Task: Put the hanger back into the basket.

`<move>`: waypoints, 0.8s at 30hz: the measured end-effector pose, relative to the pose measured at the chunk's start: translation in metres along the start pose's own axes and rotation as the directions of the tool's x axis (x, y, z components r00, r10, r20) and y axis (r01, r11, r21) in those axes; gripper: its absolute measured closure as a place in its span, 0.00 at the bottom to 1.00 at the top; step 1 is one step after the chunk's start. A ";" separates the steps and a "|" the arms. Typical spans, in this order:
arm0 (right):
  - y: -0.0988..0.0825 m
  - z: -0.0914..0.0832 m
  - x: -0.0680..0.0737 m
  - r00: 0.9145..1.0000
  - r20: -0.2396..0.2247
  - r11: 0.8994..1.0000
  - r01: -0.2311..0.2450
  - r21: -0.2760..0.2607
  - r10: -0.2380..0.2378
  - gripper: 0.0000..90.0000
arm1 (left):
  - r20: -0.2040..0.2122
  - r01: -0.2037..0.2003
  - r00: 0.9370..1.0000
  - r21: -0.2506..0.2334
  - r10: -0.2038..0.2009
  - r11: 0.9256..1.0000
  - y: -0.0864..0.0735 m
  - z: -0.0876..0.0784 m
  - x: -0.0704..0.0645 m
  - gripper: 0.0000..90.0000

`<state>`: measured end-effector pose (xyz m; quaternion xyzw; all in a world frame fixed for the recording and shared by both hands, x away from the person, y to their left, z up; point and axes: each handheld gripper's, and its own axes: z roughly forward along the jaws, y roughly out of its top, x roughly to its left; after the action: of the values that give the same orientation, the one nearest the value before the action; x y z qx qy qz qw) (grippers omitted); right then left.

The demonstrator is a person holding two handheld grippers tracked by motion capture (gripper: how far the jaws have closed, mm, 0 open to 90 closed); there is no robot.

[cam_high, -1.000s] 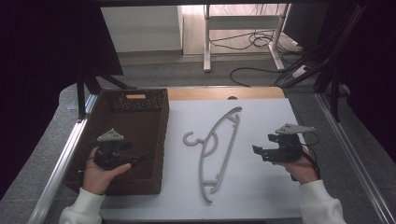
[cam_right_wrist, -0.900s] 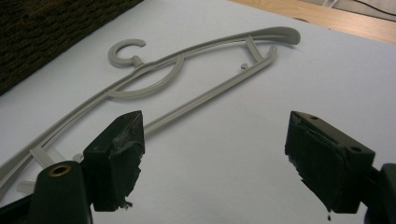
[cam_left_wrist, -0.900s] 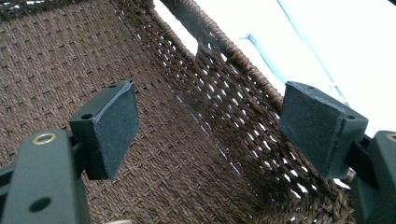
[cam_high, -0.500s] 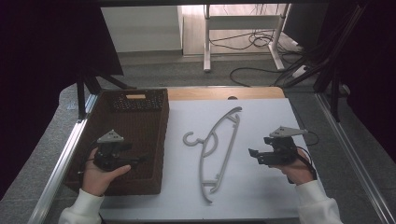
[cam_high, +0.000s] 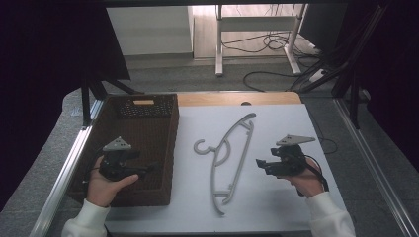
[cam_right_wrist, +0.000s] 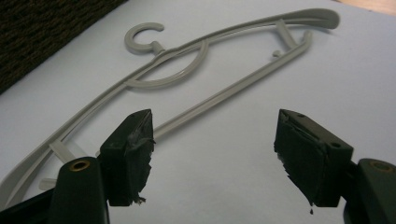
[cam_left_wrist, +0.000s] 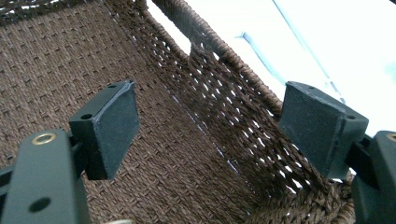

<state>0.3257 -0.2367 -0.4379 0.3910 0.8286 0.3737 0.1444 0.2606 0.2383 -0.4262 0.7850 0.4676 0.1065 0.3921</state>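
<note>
While the grey hanger (cam_high: 228,159) lies flat on the white table (cam_high: 276,202), just beside the brown woven basket (cam_high: 148,197) and apart from it, we hold the right gripper (cam_high: 264,165) near the hanger's long straight bar with its jaws spread wide and nothing between them. In the right gripper view that bar (cam_right_wrist: 233,95) runs just ahead of the left pad (cam_right_wrist: 133,154), so we judge the next step is to close in on it. We want to come in low, put one pad on each side of the thin bar near its middle, and squeeze squarely, since a flat plastic hanger may slide or pivot if we pinch near an end. The left gripper (cam_high: 148,169) hovers inside the basket, also spread and empty, close to the basket's inner wall (cam_left_wrist: 224,107); we should keep it clear of where the hanger would land
</note>
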 end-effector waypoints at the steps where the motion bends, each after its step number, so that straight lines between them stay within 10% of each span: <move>1: 0.001 0.003 0.002 1.000 -0.004 1.000 -0.002 0.006 0.002 0.33 | -0.001 0.000 1.000 -0.001 0.000 1.000 0.000 0.000 0.000 0.22; 13: 0.024 0.041 0.013 0.999 0.008 0.996 -0.044 0.073 0.043 0.42 | 0.004 -0.003 1.000 -0.008 0.003 1.000 0.001 -0.003 0.001 0.22; 24: 0.064 0.108 0.008 0.992 0.039 0.972 -0.129 0.197 0.123 0.55 | 0.010 -0.005 1.000 -0.004 0.005 1.000 0.003 -0.001 0.002 0.22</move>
<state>0.4123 -0.1499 -0.4640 0.4604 0.8333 0.2921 0.0917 0.2634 0.2395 -0.4241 0.7860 0.4634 0.1047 0.3957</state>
